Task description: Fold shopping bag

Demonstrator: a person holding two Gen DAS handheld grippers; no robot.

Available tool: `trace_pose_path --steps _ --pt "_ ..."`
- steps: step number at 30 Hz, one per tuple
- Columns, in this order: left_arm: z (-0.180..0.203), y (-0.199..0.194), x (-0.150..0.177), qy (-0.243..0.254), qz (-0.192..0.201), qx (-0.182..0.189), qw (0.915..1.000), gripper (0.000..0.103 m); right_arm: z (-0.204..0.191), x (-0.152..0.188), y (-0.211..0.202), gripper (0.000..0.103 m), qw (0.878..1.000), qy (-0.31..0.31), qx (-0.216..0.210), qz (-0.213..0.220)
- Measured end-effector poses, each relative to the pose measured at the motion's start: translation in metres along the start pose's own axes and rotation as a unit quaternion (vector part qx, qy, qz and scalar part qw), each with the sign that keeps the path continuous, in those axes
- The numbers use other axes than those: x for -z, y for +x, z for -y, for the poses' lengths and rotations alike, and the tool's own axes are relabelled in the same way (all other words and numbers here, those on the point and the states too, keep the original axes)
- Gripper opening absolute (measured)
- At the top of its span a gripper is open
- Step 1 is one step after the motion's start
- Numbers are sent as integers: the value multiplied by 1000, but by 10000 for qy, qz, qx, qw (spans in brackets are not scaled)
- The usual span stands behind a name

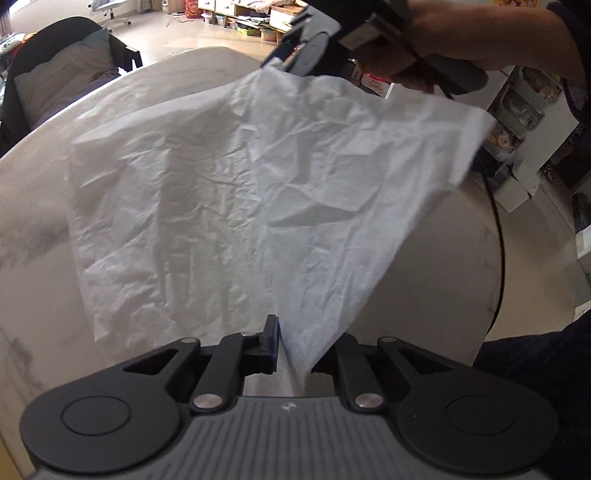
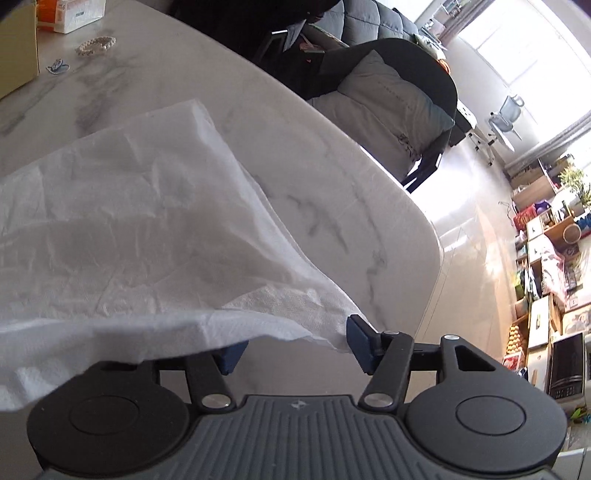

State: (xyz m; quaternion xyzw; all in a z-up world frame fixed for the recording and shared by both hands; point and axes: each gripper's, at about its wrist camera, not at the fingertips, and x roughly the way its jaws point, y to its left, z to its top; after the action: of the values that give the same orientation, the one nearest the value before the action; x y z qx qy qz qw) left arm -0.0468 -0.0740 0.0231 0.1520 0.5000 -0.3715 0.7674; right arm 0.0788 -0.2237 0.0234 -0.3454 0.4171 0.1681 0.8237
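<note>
A crumpled white shopping bag (image 1: pixel 236 192) lies partly on the marble table (image 1: pixel 33 266), its right half lifted off the surface. My left gripper (image 1: pixel 286 345) is shut on the bag's near corner; the cloth hides one finger. In the left wrist view, my right gripper (image 1: pixel 291 61), held in a person's hand, is at the bag's raised far corner. The right wrist view shows that gripper (image 2: pixel 295 349) standing open, jaws wide apart. The bag's edge (image 2: pixel 207 325) drapes over the left finger and reaches the right one. Neither pad presses on the cloth.
The table's rounded edge (image 2: pixel 424 229) runs close by on the right, with floor beyond. A dark chair with a grey cushion (image 2: pixel 391 107) stands at the far side. A bracelet (image 2: pixel 95 45) and boxes (image 2: pixel 70 14) sit at the far left corner. A black cable (image 1: pixel 498 236) hangs right.
</note>
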Motion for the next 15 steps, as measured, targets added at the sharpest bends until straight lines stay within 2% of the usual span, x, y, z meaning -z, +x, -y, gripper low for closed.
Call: trace_pose_path --steps 2,8,15 --pt "5 6 -4 29 -16 34 10000 9 2 9 -4 74 9999 -92 -50 42" --pt "4 18 -5 -195 -85 95 9997 9 2 47 -17 74 9997 -44 -243 -25" --pt "-7 23 -14 -379 -29 119 9992 9 -25 77 -58 74 9972 -423 -531 317"
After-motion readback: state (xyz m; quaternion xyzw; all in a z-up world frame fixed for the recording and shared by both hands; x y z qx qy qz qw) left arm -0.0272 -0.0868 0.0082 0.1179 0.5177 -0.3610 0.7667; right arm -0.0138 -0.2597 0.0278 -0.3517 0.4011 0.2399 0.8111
